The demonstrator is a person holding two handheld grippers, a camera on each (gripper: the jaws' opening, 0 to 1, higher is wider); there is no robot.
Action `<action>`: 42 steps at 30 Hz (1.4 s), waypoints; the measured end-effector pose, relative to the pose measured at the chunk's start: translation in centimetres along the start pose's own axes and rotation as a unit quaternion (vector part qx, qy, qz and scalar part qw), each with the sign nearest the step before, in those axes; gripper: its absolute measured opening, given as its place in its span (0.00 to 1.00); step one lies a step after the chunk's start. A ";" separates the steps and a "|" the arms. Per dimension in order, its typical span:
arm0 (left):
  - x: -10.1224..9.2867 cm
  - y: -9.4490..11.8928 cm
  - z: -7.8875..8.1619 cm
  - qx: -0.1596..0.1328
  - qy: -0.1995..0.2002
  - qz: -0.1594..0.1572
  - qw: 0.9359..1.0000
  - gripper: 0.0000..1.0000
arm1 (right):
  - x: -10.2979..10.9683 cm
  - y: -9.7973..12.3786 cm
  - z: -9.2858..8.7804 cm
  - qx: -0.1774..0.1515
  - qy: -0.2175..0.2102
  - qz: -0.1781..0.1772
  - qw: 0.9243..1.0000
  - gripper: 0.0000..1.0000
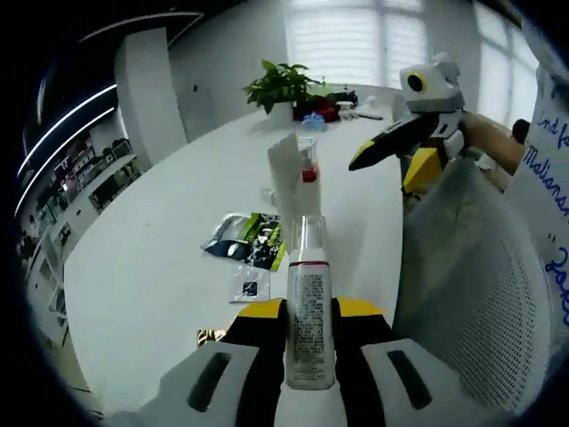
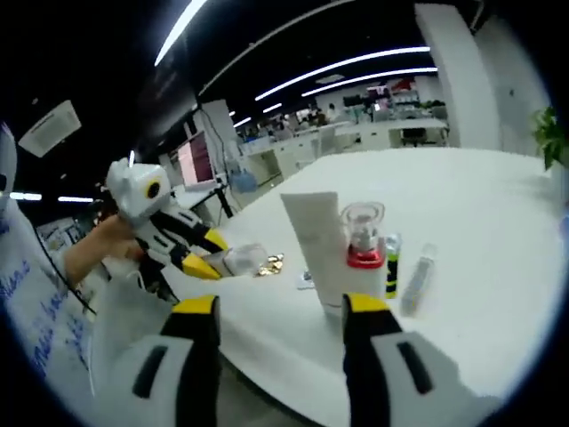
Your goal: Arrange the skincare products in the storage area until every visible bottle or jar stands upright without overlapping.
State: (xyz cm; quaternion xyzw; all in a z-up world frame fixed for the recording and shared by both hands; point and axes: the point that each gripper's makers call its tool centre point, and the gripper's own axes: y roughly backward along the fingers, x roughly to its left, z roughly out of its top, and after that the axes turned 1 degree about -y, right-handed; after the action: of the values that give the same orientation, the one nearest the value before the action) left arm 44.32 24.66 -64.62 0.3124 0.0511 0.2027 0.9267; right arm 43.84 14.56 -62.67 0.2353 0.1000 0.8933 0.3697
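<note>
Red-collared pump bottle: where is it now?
In the right gripper view the red-collared pump bottle stands upright on the white table, against the white tube.

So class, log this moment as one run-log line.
left gripper: shut on clear bottle | right gripper: open, empty | white tube: upright on table

Between my left tongs' (image 1: 309, 342) yellow-tipped black jaws sits a clear bottle (image 1: 309, 311) with a white, grey-printed label and a red band. Beyond my right tongs (image 2: 280, 307), a white tube (image 2: 317, 245), a red-collared clear-capped bottle (image 2: 363, 242), a green-and-black stick (image 2: 391, 264).
</note>
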 end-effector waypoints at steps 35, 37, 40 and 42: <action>-4.3 -3.3 3.4 -0.071 0.098 -0.052 0.991 0.18 | 2.9 -1.5 2.9 -0.074 -0.092 0.076 0.990 0.17; -4.6 -3.7 3.2 -0.058 0.092 -0.058 0.992 0.19 | 2.9 -1.6 2.9 -0.067 -0.076 0.073 0.992 0.17; -4.5 -4.3 3.0 -0.046 0.075 -0.054 0.995 0.19 | 2.5 -1.5 2.9 -0.065 -0.051 0.060 0.995 0.17; -4.3 -4.8 3.2 -0.038 0.066 -0.049 0.996 0.19 | 2.2 -1.5 2.9 -0.060 -0.033 0.051 0.996 0.17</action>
State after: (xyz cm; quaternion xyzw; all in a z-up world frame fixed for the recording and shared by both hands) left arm 42.75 17.65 -65.06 0.2604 0.1194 0.1792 0.9412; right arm 44.84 17.17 -59.91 0.2465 0.0219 0.9070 0.3407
